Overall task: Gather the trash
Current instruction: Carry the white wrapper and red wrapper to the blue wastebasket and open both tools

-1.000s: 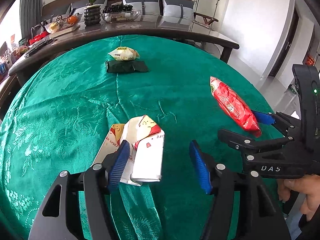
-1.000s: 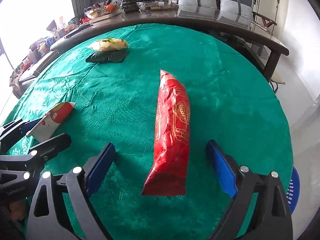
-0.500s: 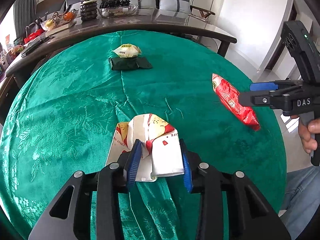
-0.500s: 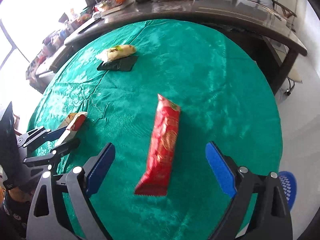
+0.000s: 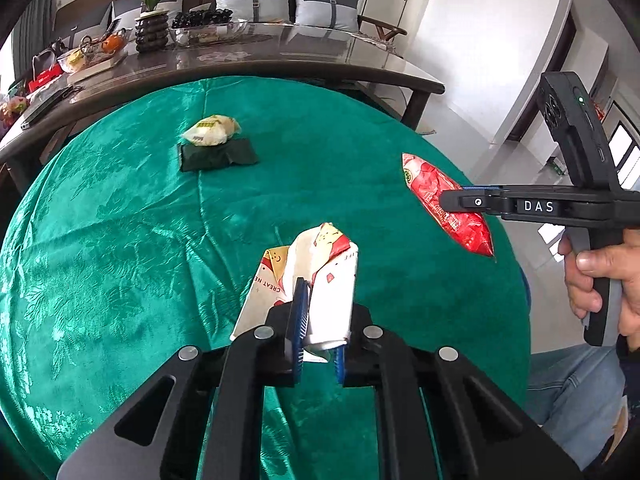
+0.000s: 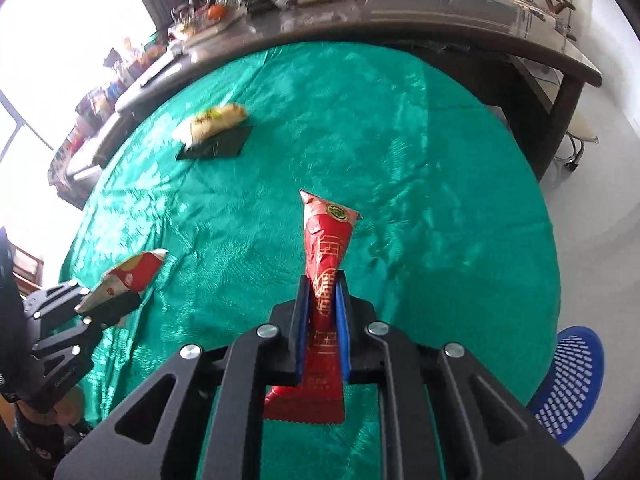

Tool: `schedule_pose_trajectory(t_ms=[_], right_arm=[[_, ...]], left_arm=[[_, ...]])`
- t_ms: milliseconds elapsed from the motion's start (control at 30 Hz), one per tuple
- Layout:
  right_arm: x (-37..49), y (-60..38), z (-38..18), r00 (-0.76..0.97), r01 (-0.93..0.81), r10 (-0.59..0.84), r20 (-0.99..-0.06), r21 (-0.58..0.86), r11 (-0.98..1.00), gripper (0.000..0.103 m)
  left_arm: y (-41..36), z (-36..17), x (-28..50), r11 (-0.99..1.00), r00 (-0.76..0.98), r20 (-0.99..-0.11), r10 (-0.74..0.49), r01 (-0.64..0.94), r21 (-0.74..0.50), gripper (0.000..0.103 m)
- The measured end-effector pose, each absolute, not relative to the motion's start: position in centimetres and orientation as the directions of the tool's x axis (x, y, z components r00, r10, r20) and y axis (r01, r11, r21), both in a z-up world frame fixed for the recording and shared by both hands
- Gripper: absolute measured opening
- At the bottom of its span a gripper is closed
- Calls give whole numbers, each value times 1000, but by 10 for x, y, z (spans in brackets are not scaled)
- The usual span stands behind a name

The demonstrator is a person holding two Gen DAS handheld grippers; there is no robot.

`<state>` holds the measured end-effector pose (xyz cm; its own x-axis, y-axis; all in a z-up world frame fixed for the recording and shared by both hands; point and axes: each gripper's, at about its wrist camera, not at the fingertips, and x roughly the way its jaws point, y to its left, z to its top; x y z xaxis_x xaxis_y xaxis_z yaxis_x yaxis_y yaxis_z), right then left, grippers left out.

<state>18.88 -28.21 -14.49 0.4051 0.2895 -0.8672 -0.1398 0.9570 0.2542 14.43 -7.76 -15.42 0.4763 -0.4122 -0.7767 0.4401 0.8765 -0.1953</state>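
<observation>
Left gripper (image 5: 318,332): jaws clamped on the crumpled white-and-red carton (image 5: 320,280), blue pads squeezing its near end, far end sticking out ahead over the near part of the green tablecloth (image 5: 120,240).

Right gripper (image 6: 323,320): jaws closed tight on the long red wrapper (image 6: 326,276), pinched around mid-length, tail hanging out below the pads, top pointing toward the cloth's middle. In the left view the wrapper looks clear of the cloth, near the right edge.

Both pieces appear lifted, so the step in hand is the carry-away. A blue perforated basket (image 6: 572,380) sits on the floor past the near-right edge, probably the bin, can't confirm.

To do it well: hold both grips firm, the wrapper is slick and thin and may slide. Bring each piece fully over the basket before letting go. Keep the two grippers apart so they don't clash.

Left to collect: yellowish snack packet (image 5: 211,131) resting on a dark green folded piece (image 5: 218,157), toward the far-left of the cloth. Cluttered dark table (image 5: 280,60) behind is not part of this.
</observation>
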Motion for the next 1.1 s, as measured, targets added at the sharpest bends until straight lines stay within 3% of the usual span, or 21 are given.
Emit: schedule_pose_trajectory(t_ms=[433,733,1100], right_arm=[[158,-343,-115,485,-134,452,-749,447,884,10],[122,-475,-102,552,59,281,-785,372,926,10],[67,-621,-161,524,372,76,-849,307,876,10]], left_arm=[[-164,-144,150,818,396,-777,-489,518,-251,10],[-294,-139,136,698,280,-749,-601,640,-321,10],[-467,-178,108,579,118,-770,-627,732,-360,11]])
